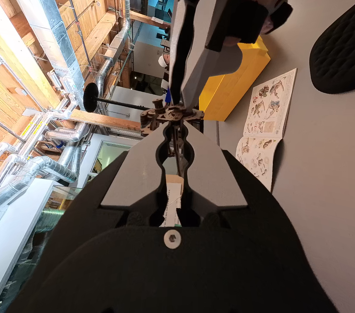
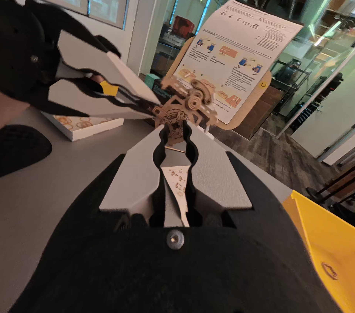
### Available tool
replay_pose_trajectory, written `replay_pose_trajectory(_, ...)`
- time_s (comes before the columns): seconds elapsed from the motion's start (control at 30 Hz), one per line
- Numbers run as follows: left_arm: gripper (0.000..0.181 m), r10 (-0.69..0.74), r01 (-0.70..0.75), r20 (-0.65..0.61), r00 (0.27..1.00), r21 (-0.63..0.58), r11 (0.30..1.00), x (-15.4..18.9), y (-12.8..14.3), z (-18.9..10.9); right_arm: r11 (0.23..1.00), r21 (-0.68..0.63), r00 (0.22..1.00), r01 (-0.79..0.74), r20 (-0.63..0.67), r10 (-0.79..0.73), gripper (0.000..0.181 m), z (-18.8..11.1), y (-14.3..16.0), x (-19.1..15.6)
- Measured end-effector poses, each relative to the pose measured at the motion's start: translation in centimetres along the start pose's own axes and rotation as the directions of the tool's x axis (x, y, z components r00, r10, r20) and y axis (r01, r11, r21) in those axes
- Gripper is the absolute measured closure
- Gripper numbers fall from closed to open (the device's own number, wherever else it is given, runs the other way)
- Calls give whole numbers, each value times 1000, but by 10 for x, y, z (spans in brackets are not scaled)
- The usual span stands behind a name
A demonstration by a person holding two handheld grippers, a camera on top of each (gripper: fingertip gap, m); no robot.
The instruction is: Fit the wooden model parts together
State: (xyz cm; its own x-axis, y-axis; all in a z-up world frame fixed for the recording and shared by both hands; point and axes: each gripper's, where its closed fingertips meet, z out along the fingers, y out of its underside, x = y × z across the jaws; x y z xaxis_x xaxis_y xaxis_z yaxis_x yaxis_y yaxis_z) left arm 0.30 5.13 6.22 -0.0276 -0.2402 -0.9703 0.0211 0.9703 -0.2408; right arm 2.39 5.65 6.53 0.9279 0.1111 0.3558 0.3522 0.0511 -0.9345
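Left wrist view: both grippers pinching one wooden model above the table

Left wrist view is rolled sideways, ceiling ducts at the left, grey table (image 1: 317,150) at the right. The left gripper (image 1: 175,121) has its fingers nearly together, tips clamped on the thin edge of the wooden model (image 1: 169,113), which is held in the air. The right gripper (image 1: 181,104) comes in from the top, its narrow tips closed on the same model's upper face. A black gear on a rod (image 1: 91,97) sticks out from the model's far side.

Right wrist view: the right gripper (image 2: 173,125) nips the round geared disc of the wooden model (image 2: 184,110); the left gripper (image 2: 153,110) reaches in from the left, tips shut on the model's rim.

An open instruction booklet (image 1: 267,123) lies on the table beside a yellow box (image 1: 230,90). A printed instruction sheet (image 2: 236,58) stands propped behind the model. Its writing is not reported.
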Motion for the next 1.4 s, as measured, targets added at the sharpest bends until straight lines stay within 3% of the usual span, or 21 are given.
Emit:
replay_pose_trajectory(0.1,176,12,-12,2,1000,-5,1000,1,-1,2,993,34,993,-117,21,117,168,0,2,1)
replay_pose_trajectory(0.63,176,63,-63,9,998,-40,997,3,0,3,916,109,922,-386,39,384,168,2,4,5)
replay_pose_trajectory(1.03,176,179,-177,7,984,-99,979,10,1,7,772,119,780,-624,141,609,168,5,12,6)
replay_pose_trajectory(1.4,176,295,-291,4,955,-160,943,16,2,12,558,95,562,-825,253,788,168,7,21,8)
